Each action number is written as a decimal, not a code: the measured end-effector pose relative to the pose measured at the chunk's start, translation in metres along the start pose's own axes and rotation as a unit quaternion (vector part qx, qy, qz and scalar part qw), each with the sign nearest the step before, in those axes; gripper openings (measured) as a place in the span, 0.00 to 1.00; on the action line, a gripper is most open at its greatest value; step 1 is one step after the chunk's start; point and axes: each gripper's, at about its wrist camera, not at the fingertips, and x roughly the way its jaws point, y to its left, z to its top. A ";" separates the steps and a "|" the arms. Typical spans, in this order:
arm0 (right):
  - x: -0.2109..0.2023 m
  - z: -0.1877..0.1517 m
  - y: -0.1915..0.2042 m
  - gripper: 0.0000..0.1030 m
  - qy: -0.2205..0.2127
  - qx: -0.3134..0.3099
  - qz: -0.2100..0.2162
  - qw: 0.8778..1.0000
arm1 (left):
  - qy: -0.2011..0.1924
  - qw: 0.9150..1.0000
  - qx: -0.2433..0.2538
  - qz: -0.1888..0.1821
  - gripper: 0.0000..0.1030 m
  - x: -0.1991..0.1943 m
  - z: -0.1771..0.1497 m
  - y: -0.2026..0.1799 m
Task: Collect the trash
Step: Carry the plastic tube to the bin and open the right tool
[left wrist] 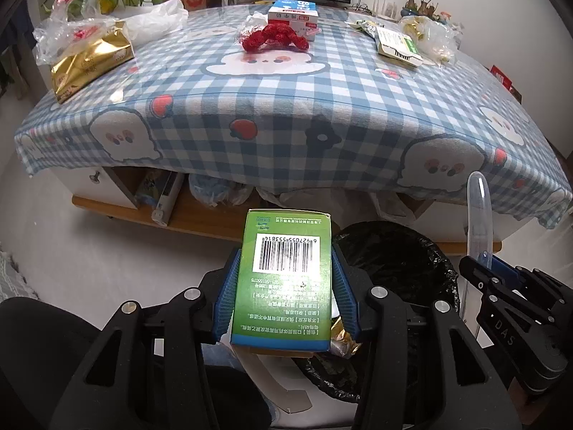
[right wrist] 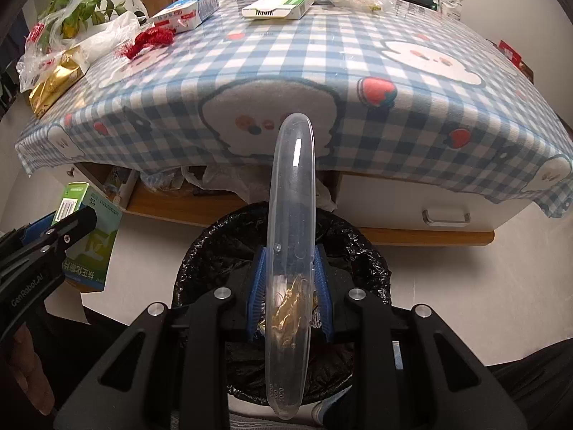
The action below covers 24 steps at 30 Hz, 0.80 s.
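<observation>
Green box [left wrist: 283,272] sits clamped in the left gripper [left wrist: 284,294], beside the black-lined bin [right wrist: 215,251]. Right gripper [right wrist: 289,286] pinches a clear plastic tray [right wrist: 292,222] edge-on above the bin, hiding most of its contents.

Left tool [left wrist: 284,286] grips green box [left wrist: 283,279] beside bin [left wrist: 394,251].

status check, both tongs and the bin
Left tongs shut on green box, beside bin. Right tongs shut on clear plastic tray, over bin. Nothing blocking.
</observation>
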 end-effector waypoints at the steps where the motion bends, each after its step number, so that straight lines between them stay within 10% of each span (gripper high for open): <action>1: 0.004 -0.002 0.000 0.24 0.003 0.000 0.000 1.000 | 0.001 1.000 0.003 0.002 0.46 0.002 -0.002 0.000; 24: 0.047 -0.005 0.015 0.25 0.024 -0.015 0.007 1.000 | 0.023 1.000 0.008 0.018 0.46 0.032 -0.011 0.004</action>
